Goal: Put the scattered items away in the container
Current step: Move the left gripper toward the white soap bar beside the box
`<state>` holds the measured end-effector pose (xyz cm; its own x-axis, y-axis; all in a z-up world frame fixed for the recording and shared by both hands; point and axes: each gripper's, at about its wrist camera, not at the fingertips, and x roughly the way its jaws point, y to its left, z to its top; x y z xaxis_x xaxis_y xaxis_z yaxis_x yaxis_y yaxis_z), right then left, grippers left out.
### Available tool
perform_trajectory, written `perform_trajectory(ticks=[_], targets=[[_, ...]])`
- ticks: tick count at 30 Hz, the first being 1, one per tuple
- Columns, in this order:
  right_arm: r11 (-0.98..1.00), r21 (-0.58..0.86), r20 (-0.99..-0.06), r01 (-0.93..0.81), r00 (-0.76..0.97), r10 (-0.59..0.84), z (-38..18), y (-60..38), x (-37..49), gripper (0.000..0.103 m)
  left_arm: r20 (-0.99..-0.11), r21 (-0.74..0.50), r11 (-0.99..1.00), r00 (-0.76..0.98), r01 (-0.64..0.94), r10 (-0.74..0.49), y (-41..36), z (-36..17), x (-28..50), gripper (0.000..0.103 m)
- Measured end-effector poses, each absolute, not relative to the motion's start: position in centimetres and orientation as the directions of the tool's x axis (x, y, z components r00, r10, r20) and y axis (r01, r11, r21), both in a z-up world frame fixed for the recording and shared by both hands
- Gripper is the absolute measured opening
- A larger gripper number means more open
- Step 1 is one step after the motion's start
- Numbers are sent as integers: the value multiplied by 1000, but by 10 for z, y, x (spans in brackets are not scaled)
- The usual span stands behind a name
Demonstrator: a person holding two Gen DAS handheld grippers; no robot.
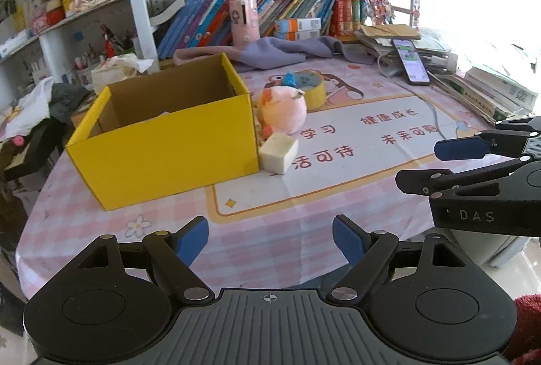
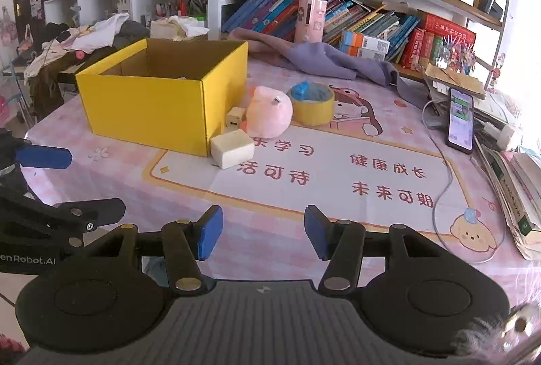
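While both my grippers hover at the near edge of the pink table (image 2: 389, 223), my left gripper (image 1: 270, 238) and right gripper (image 2: 263, 231) each stand wide open, holding nothing. Beside the yellow box's (image 2: 148, 110) right wall, 4 items cluster: a cream block (image 2: 232, 149) touching its corner, a small white charger (image 2: 234, 121), a pink plush (image 2: 268, 116), and a yellow tape roll (image 2: 312, 110) just beyond.

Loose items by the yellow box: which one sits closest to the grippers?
The cream block, at the box's front corner. The pink plush, small charger and tape roll all lie farther back.
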<state>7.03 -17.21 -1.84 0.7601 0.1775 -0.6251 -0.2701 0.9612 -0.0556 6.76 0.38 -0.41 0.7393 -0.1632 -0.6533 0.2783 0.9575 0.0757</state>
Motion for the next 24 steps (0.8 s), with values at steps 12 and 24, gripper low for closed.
perform_trajectory(ticks=[12, 24], targets=[[975, -77, -643, -208, 758, 111, -20, -194, 89, 52, -660, 64, 935, 718, 348, -222, -21, -10, 98, 81], [976, -66, -667, -208, 737, 111, -31, -216, 138, 52, -685, 53, 948, 702, 314, -194, -39, -21, 144, 81]])
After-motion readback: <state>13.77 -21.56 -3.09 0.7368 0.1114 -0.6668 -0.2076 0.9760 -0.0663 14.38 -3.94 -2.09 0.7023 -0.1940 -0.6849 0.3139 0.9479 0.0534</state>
